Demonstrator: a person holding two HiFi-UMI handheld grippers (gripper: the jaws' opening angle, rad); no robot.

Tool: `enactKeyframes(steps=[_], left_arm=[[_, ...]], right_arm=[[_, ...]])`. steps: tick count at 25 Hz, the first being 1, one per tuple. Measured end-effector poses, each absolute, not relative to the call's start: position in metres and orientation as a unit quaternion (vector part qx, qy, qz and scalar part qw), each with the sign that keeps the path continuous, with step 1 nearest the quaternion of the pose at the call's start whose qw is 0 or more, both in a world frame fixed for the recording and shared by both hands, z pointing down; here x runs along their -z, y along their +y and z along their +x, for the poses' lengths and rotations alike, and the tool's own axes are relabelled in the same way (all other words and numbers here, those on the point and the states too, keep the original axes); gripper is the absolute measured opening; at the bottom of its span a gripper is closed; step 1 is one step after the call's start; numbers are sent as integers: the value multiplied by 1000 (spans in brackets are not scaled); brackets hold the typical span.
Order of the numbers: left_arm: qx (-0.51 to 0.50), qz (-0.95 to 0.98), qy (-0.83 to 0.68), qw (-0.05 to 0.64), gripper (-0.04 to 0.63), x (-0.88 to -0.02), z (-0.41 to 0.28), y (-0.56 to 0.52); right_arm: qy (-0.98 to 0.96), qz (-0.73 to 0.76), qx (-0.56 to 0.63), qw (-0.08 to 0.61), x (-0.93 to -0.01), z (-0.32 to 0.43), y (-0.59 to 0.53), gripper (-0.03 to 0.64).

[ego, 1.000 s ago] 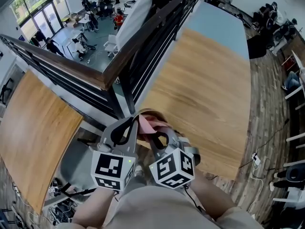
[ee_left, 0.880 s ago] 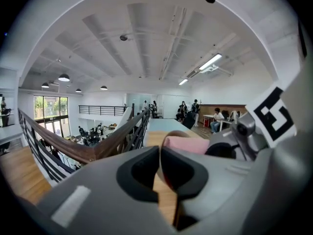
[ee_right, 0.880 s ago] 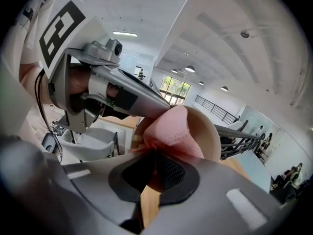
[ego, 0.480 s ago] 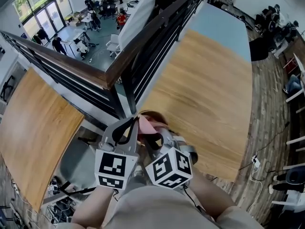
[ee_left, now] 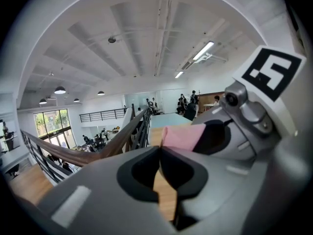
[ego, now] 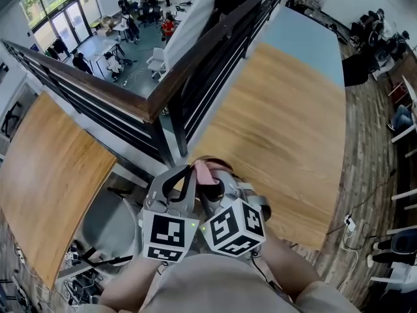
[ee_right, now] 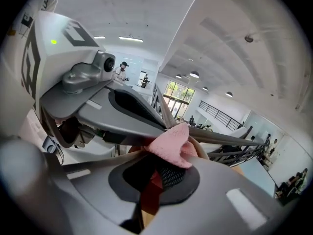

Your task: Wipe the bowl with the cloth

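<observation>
Seemed mid-wipe: right tool point(ee_right: 166, 155) pinched the cloth point(ee_right: 169, 141) at the bowl point(ego: 210, 158), left tool point(ee_left: 160, 150) clenched empty just beside.

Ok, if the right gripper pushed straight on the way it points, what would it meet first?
Most likely the left gripper: its jaws lie across just past the right gripper and the pink cloth it pinches, though depth is unclear.

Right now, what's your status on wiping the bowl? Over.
Left gripper shut. Right gripper shut on pink cloth. Bowl rim just behind cloth. Nothing blocking.
</observation>
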State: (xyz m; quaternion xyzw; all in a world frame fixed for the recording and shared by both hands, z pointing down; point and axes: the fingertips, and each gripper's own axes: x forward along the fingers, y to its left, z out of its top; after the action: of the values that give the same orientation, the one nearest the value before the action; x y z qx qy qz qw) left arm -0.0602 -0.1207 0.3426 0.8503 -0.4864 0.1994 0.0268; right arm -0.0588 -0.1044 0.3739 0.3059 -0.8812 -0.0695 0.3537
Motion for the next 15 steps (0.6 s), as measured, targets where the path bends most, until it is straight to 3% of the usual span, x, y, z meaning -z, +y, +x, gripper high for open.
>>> enactKeyframes(steps=[7, 15], left_arm=[[-209, 850, -483, 28, 9, -345, -61, -121], [-198, 853, -482, 35, 11, -340, -63, -123]], right_arm=[[-866, 373, 80, 324, -353, -36, -119, 14], [-848, 399, 64, 341, -366, -10, -123, 14]])
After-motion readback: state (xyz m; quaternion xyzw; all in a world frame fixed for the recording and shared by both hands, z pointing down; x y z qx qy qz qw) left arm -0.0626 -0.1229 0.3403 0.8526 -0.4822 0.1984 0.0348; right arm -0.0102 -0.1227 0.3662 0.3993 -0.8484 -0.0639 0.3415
